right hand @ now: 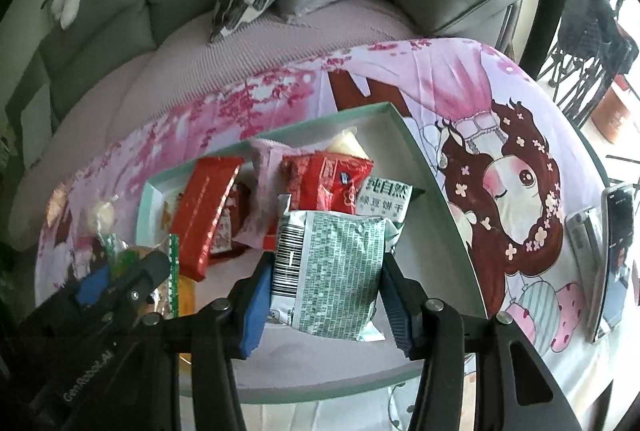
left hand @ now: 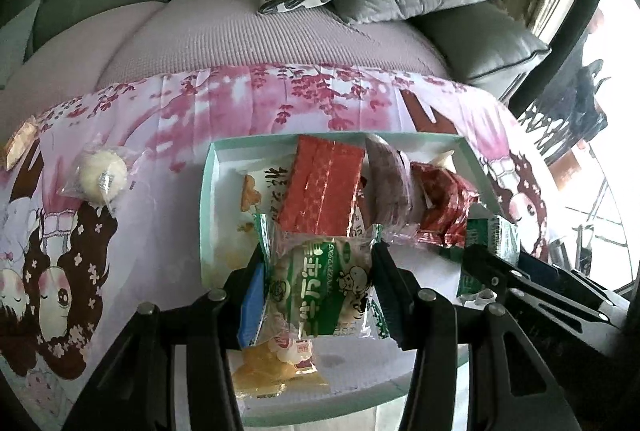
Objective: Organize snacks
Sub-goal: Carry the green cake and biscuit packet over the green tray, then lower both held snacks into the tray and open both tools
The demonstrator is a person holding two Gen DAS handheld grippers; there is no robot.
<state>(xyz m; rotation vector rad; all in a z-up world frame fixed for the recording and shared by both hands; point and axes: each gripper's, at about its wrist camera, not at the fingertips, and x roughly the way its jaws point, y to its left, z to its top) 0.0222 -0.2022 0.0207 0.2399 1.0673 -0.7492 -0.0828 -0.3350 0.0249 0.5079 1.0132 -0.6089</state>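
Your left gripper [left hand: 318, 283] clamps a green-and-clear wrapped round pastry [left hand: 316, 287], and your right gripper [right hand: 326, 273] clamps a green-printed white foil packet [right hand: 332, 271], both over the shallow mint-green cardboard box [right hand: 440, 191]. Its near floor looks free; red packs [left hand: 322, 187] crowd the far wall. 1 clear-wrapped pale bun [left hand: 102, 173] waits outside on the pink cartoon cloth [left hand: 168, 135].

Right tongs [right hand: 324, 271] clamping green-printed snack packet [right hand: 332, 271], above box [right hand: 424, 167]

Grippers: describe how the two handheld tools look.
Both are matte black, angular linkages with silver pivot pins. The left gripper and right gripper each carry ribbed fingers with blue pads. White lettering marks the left gripper's body in the right wrist view.
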